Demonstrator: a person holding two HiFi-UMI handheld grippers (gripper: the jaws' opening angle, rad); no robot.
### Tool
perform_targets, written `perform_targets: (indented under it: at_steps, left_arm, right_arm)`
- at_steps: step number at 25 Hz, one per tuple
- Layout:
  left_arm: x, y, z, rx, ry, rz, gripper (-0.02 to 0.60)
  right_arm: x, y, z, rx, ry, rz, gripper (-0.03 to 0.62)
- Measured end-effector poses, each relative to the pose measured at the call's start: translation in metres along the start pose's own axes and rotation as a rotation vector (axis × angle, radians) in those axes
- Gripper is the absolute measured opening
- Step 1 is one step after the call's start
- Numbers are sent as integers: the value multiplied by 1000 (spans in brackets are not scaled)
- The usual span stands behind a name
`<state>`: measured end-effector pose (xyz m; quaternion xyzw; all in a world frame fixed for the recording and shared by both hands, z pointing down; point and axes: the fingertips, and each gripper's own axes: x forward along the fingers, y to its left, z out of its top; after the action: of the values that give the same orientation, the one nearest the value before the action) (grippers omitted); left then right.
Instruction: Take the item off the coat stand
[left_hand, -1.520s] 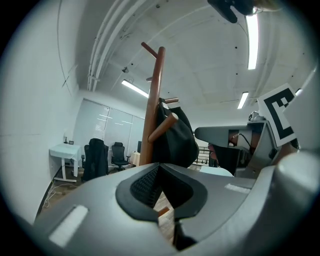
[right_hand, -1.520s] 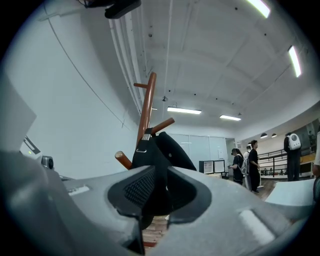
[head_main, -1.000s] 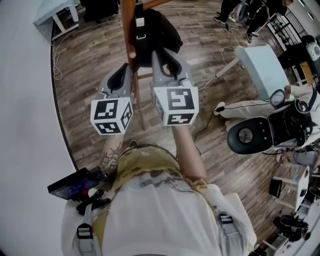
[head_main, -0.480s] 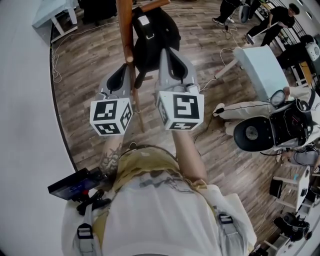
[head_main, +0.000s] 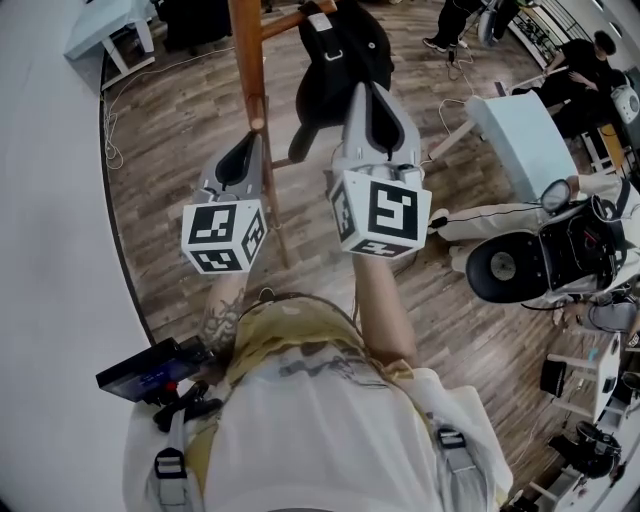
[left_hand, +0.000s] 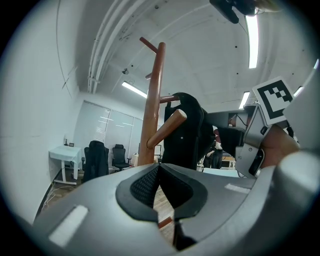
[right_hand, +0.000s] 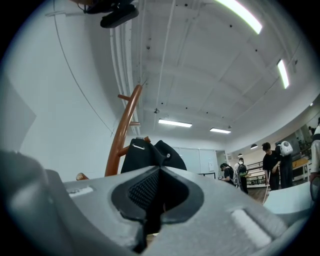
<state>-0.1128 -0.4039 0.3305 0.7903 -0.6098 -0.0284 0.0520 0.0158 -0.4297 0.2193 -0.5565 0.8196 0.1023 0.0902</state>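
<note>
A wooden coat stand rises at the top of the head view, and a black bag hangs from one of its pegs. My right gripper is raised against the bag's lower part with its jaws shut, and dark fabric seems pinched between the pads. In the right gripper view the bag sits just behind the closed tips, with the stand to its left. My left gripper is held lower beside the pole, shut on nothing. Its own view shows stand and bag ahead.
A white table stands to the right of the stand, and a black round stool with gear is further right. A white desk is at the top left, with cables on the wood floor. People stand at the back right.
My right gripper has risen and moved forward to the right. The bag has swung up and right, away from the pole. The left gripper has stayed put.
</note>
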Motion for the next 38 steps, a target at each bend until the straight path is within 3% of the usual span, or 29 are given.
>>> perform_targets:
  at_steps: [7, 13, 26, 32, 38]
  left_arm:
    - [2, -4, 0, 0, 4, -9, -3]
    - [3, -10, -1, -3, 7, -25, -3]
    - [8, -34, -3, -3, 38, -84, -3]
    - [21, -18, -25, -14, 43, -118, -3]
    - [10, -46, -5, -3, 40, -132, -3]
  right_arm:
    - [-8, -25, 14, 8, -50, -90, 2]
    - [-18, -38, 5, -2, -21, -127, 2]
    - [-51, -25, -45, -1, 129, -113, 2]
    - [-46, -4, -84, -10, 170, -113, 2]
    - [-66, -7, -70, 9, 181, -106, 2]
